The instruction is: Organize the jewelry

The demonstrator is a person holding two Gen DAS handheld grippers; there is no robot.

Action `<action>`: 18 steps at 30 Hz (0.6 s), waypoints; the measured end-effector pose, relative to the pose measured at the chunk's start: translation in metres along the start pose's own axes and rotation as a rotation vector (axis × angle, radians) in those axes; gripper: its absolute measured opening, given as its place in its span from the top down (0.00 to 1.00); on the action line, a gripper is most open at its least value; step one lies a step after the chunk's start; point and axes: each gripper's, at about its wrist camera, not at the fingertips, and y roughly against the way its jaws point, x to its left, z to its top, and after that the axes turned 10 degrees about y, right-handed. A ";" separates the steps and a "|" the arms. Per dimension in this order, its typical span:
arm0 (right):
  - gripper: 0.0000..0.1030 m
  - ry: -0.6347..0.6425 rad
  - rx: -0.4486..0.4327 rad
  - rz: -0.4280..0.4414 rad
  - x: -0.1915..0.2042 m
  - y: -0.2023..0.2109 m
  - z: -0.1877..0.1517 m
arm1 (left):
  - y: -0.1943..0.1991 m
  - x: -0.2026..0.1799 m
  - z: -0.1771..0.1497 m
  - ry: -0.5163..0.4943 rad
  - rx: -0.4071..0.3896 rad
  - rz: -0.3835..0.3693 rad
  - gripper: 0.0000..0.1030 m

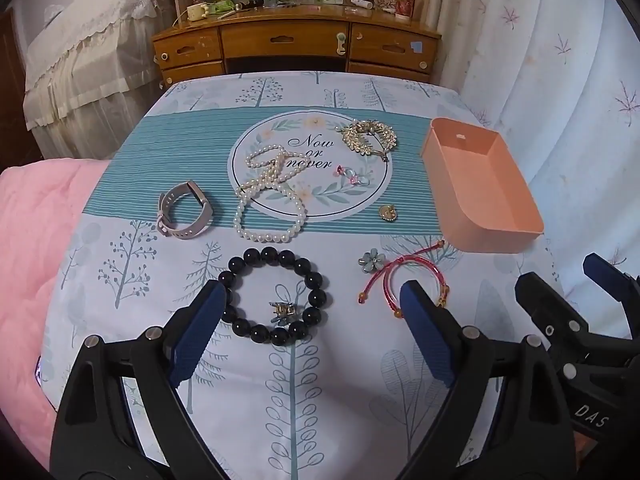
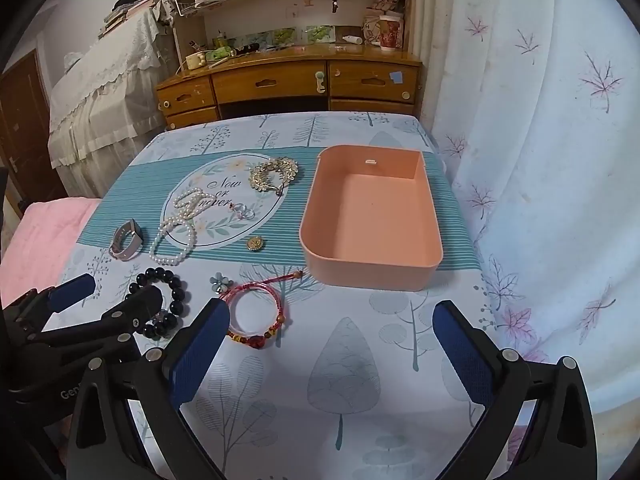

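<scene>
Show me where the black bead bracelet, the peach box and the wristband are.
Black bead bracelet (image 1: 320, 297): left wrist view, a bead on its right side.
Peach box (image 2: 368, 274): right wrist view, near outer wall.
Wristband (image 1: 200, 200): left wrist view, its flat face.

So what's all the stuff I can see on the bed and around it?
bin: one, peach, empty, right side of bedspread
black bead bracelet: one, near edge, small clip inside its ring
red cord bracelet: one, right of black one
pearl strands: white, on round print
gold brooch: one, far side of print
watch band: one, grey-pink, left
flower charm: one, grey
gold button: one, beside bin
desk: one, wooden, behind bed
left hand-held gripper: open
right hand-held gripper: open
</scene>
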 end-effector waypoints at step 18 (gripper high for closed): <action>0.00 0.006 0.017 0.002 0.008 -0.010 -0.002 | -0.011 0.005 -0.003 0.013 0.025 0.001 0.18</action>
